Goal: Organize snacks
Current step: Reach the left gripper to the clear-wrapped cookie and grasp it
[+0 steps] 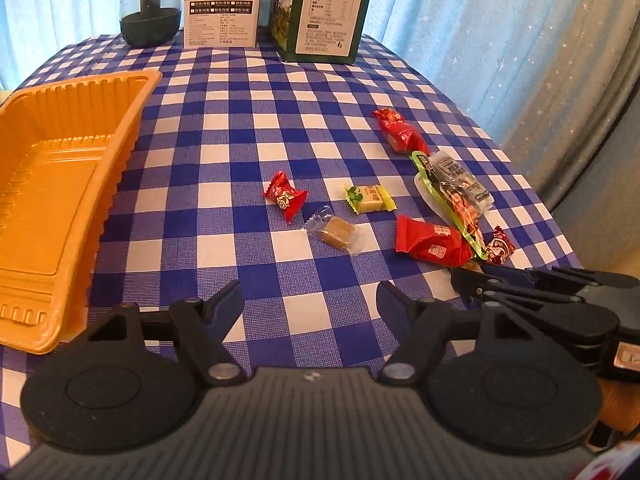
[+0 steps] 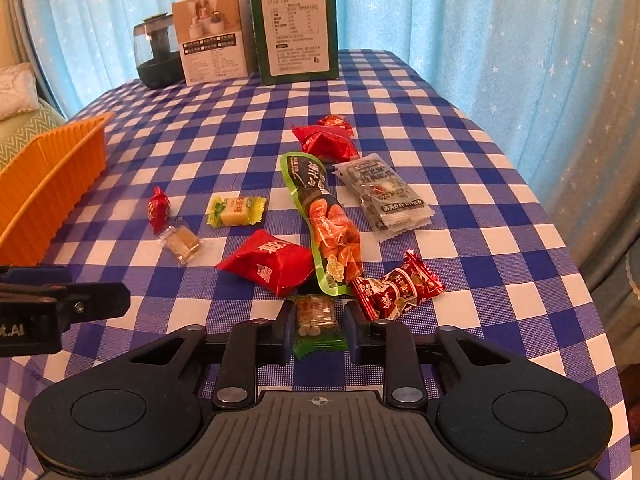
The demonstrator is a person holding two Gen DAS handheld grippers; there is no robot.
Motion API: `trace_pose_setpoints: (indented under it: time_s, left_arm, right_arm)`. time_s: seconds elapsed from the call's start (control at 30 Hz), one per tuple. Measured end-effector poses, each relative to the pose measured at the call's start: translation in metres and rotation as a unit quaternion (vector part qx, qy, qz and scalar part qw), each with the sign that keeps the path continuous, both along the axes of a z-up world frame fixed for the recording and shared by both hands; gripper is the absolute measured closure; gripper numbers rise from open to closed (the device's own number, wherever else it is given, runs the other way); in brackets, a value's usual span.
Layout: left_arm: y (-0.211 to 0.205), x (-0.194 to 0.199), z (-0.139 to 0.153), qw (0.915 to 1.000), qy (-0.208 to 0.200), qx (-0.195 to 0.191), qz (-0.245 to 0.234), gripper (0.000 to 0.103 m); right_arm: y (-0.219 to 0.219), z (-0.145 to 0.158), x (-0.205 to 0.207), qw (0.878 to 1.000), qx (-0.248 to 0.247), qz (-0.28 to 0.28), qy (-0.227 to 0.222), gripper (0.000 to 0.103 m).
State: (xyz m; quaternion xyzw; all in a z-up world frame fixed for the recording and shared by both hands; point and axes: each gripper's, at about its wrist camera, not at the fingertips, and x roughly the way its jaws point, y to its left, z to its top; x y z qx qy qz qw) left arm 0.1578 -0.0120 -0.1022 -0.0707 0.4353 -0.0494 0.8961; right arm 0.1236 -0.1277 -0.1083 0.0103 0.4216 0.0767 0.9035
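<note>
On a blue-and-white checked tablecloth [image 1: 248, 128], listed left to right:

- Orange tray [image 1: 60, 184]: empty, well left of the left gripper [image 1: 310, 300] and beyond its left finger.
- Left gripper: jaws standing apart over bare cloth, nothing between them.
- Small red candy [image 1: 285, 196] and clear-wrapped brown candy [image 1: 335, 232]: ahead of the left fingers, just beside each other.
- Yellow-green candy [image 1: 368, 199]: ahead of the left gripper's right finger, near the brown one.
- Large red packet [image 2: 272, 262]: ahead and left of the right gripper [image 2: 318, 322], touching the long green-edged snack pack [image 2: 324, 220].
- Right gripper: fingers [image 2: 286, 326] closed on a small green-wrapped candy [image 2: 316, 314], which lies between the pads on the cloth, just short of the long pack's near end.
- Dark red candy [image 2: 396, 290]: just beyond the right finger, touching the long pack's end.
- Grey-white sachet [image 2: 384, 196]: farther ahead, right of the long pack.
- Red packets [image 2: 326, 140]: beyond the long pack's far end.
- Far edge: dark glass jar [image 2: 158, 58], white box [image 2: 212, 40], green box [image 2: 294, 24], before a light blue curtain [image 2: 440, 20].
</note>
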Motion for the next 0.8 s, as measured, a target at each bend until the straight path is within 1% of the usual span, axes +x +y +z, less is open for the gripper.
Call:
trace_pose_setpoints:
  time_s: [0.1, 0.17, 0.23, 0.37, 0.43, 0.5, 0.67, 0.8]
  left_arm:
    - [-0.001, 0.005, -0.002, 1.0, 0.001, -0.008, 0.002, 0.037]
    - [-0.002, 0.009, -0.003, 0.9999, -0.002, -0.013, 0.003, 0.039]
    - [-0.004, 0.015, -0.003, 0.9997, -0.01, -0.023, 0.007, 0.044]
    - [-0.008, 0.031, -0.005, 0.9984, -0.017, -0.051, 0.02, 0.051]
    - [-0.012, 0.04, -0.006, 0.9979, -0.019, -0.056, 0.025, 0.055]
    - [-0.015, 0.049, -0.009, 0.9975, -0.016, -0.061, 0.031, 0.057]
    - [-0.017, 0.062, -0.022, 0.9967, 0.001, -0.066, 0.047, 0.062]
    - [-0.021, 0.065, -0.025, 0.9981, -0.006, -0.044, 0.044, 0.065]
  right_arm:
    - [0.004, 0.0, -0.002, 1.0, -0.01, 0.006, -0.004, 0.079]
    - [0.003, 0.001, -0.004, 1.0, -0.003, 0.003, -0.003, 0.08]
    - [0.001, 0.001, -0.007, 1.0, 0.008, -0.002, -0.002, 0.08]
    - [0.001, 0.001, -0.01, 1.0, 0.013, -0.001, -0.003, 0.08]
    - [0.001, 0.001, -0.01, 1.0, 0.013, -0.001, -0.003, 0.08]
    - [0.0, 0.001, -0.01, 1.0, 0.015, -0.003, -0.003, 0.08]
    - [-0.001, 0.001, -0.011, 1.0, 0.016, -0.008, -0.005, 0.08]
    - [-0.001, 0.001, -0.011, 1.0, 0.017, -0.01, -0.006, 0.08]
